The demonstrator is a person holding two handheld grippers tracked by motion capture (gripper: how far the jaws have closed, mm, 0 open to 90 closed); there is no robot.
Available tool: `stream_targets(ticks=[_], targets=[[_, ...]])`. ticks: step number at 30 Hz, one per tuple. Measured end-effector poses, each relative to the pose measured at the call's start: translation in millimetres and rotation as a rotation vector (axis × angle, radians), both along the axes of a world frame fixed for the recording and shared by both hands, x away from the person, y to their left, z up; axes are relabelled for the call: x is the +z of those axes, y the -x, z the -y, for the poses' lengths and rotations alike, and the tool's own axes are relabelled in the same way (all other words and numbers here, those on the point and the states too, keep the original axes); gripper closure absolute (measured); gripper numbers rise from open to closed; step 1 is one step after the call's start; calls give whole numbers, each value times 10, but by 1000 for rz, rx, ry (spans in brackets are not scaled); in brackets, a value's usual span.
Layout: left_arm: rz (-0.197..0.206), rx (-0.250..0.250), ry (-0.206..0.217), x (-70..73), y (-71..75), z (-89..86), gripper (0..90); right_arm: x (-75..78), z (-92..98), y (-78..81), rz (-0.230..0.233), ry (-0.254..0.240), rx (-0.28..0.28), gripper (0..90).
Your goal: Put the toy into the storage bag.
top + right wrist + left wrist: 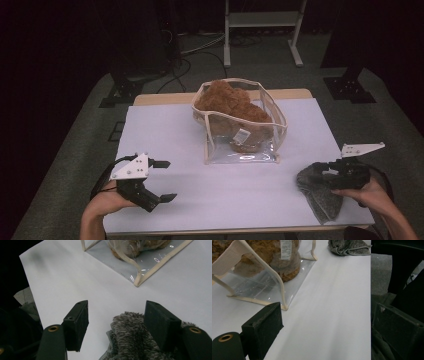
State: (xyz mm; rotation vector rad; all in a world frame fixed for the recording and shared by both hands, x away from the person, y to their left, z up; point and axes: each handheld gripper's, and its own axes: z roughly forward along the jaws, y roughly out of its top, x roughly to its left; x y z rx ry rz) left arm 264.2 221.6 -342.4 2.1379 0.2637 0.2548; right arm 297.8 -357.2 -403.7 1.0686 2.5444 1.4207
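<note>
Grey and fuzzy, the folded cloth (140,337) lies at the table's (170,130) near right corner, with the right gripper (334,169) low over it; its 2 fingers (77,322) stand wide apart, one on bare table, the other above the cloth's pile, and nothing is clamped. Farther in, near the table's middle, stands a clear bag (245,145) with cream trim, holding a brown plush thing (227,102). At the near left, well apart from the bag, the left gripper (162,180) rests with fingers (263,325) spread wide and empty.
</note>
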Motion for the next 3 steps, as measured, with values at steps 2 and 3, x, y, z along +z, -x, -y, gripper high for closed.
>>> stream_targets(ticks=[2, 3], targets=[[1, 1, 0, 3, 5, 3, 78, -6, -12, 10, 5, 1, 2, 352], [2, 2, 0, 5, 7, 2, 78, -8, -18, 14, 7, 3, 4, 350]])
